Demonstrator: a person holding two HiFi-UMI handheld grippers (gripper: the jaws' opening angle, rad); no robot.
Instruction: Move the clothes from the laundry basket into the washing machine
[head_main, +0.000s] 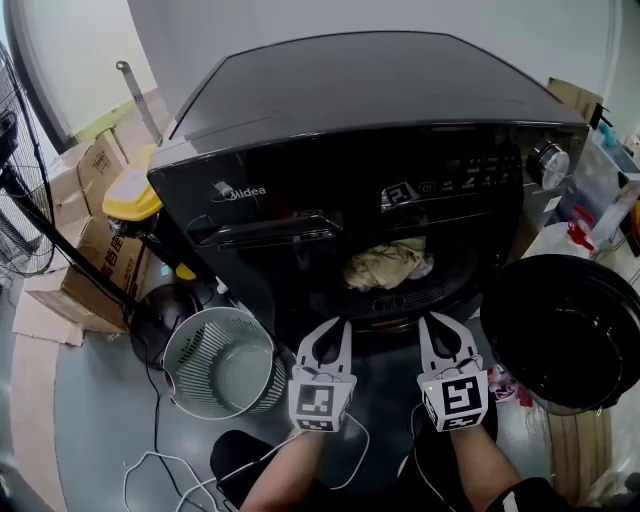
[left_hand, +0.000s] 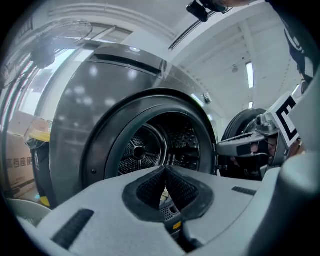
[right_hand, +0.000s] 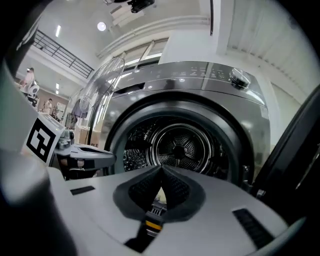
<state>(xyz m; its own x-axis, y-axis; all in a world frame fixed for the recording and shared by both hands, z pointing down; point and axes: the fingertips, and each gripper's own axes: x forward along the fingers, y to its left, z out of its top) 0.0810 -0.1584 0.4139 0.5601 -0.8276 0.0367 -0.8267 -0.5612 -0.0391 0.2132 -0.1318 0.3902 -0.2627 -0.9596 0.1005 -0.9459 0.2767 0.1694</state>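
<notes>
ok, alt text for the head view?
Looking down at a black front-loading washing machine with its door swung open at right and beige clothes in the drum. Left tongs and right tongs, both shut and empty, point at the opening; a white laundry basket at left looks empty.

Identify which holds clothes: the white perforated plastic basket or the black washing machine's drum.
The black washing machine's drum: crumpled beige cloth lies inside; the white perforated plastic basket is empty.

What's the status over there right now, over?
Jaws shut and empty on left gripper and right gripper, facing the washer. Some clothes in the drum; basket looks empty. The door is open, nothing blocking.
</notes>
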